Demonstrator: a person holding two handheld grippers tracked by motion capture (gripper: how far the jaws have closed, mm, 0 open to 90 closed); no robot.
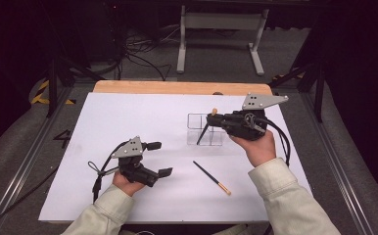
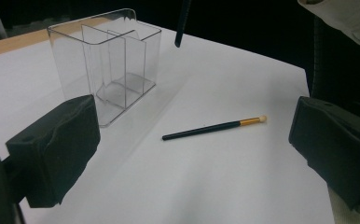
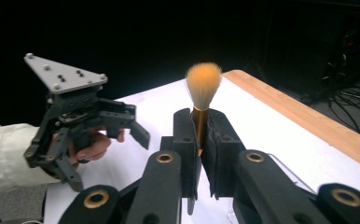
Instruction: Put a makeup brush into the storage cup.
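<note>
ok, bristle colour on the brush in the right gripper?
Orange-tan bristles above a gold ferrule; clearest in the right gripper view.

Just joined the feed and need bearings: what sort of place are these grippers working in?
Probably a lab data-recording station, not a home: a white-covered table framed by black metal rails, loose cables on the grey floor, dark surroundings, and a clear plastic divided organiser set out as a prop.

White-topped table (image 1: 128, 122) with wooden far edge, bearing a clear divided organizer (image 1: 205, 130) and one thin brush (image 1: 211, 177).
</note>
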